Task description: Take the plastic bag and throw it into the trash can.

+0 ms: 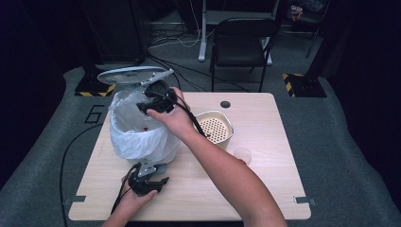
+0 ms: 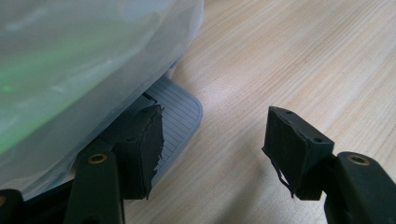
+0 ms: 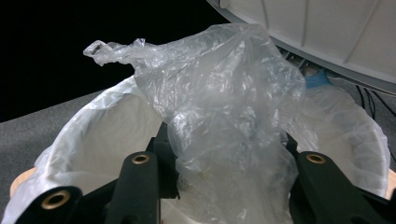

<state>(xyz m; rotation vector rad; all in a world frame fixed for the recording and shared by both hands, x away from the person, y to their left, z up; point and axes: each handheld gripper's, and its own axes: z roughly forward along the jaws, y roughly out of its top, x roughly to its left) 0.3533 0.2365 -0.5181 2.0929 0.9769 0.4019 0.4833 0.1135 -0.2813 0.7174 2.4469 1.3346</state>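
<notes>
A pedal bin (image 1: 142, 137) lined with a white plastic liner (image 3: 93, 126) stands at the table's left, its round lid (image 1: 132, 74) raised. My right gripper (image 1: 144, 106) hovers over the bin's mouth, shut on a crumpled clear plastic bag (image 3: 224, 93) that bulges up between its jaws (image 3: 229, 158). My left gripper (image 1: 158, 182) lies low at the bin's front foot. Its jaws stand apart with nothing between them (image 2: 215, 140), and one pad rests on the ribbed grey pedal (image 2: 180, 112). The liner (image 2: 70, 70) hangs just above that pad.
A cream strainer bowl (image 1: 215, 126) sits right of the bin, under my right forearm. A small clear round dish (image 1: 242, 154) lies nearer the front. The wooden table (image 1: 265, 189) ends close behind the bin; a black chair (image 1: 241, 42) stands beyond it.
</notes>
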